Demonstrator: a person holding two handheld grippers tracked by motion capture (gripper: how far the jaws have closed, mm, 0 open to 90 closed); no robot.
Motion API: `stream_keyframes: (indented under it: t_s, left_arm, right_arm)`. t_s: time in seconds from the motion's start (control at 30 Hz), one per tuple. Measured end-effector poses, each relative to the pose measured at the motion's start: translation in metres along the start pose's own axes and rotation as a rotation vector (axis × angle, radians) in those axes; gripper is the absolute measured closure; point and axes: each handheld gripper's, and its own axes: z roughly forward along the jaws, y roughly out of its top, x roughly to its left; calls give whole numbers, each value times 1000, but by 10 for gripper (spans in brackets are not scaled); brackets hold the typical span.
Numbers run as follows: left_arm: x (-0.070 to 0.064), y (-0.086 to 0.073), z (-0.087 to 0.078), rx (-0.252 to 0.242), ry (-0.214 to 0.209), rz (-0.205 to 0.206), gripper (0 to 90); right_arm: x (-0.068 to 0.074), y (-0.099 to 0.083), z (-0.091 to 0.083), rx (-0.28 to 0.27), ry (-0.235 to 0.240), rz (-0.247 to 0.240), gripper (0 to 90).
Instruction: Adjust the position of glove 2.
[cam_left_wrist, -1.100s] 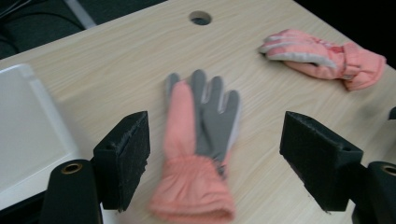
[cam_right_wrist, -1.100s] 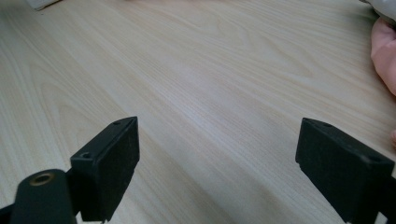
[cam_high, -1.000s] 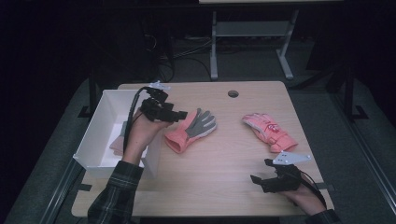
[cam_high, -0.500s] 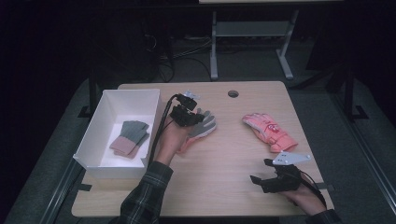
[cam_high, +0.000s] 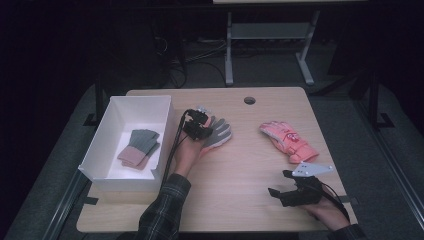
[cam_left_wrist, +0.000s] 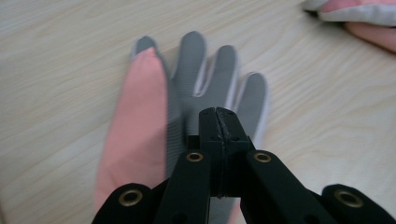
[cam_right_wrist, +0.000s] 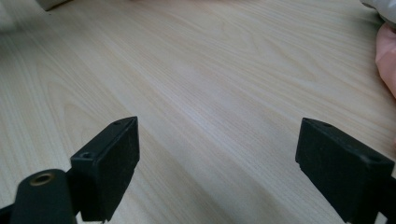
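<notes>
Left gripper (cam_left_wrist: 217, 116): jaws pressed together, nothing visibly pinched, hovering over the palm of the grey-and-pink glove (cam_left_wrist: 187, 107) lying flat just beneath. Jaws should be opened before the soft, ribbed fabric is pinched. Right gripper (cam_high: 292, 192): spread wide, empty, over bare wood-grain table (cam_right_wrist: 210, 70).

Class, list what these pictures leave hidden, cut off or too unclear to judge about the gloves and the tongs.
- Grey-palmed glove, left gripper view: its cuff is hidden behind the left tongs, so any grip on it is unclear.
- Pink glove, right gripper view: cut off by the right edge.
- Folded gloves in the white box, high view: too small to count.
</notes>
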Motion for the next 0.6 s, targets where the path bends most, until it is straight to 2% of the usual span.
stream_keyframes:
  t_s: [0.17,0.23,0.4,0.6]
  left_arm:
    - [5,-4,6,23,17,-16,899]
    - [6,-6,9,32,6,-26,899]
    - [5,-10,14,61,-21,-21,899]
    - [-2,-16,17,74,-76,-18,900]
  right_arm:
    - [0,0,0,4,2,0,134]
    - [-1,0,0,3,2,-1,134]
    - [-1,0,0,-2,3,-1,134]
    - [0,0,0,4,3,-2,134]
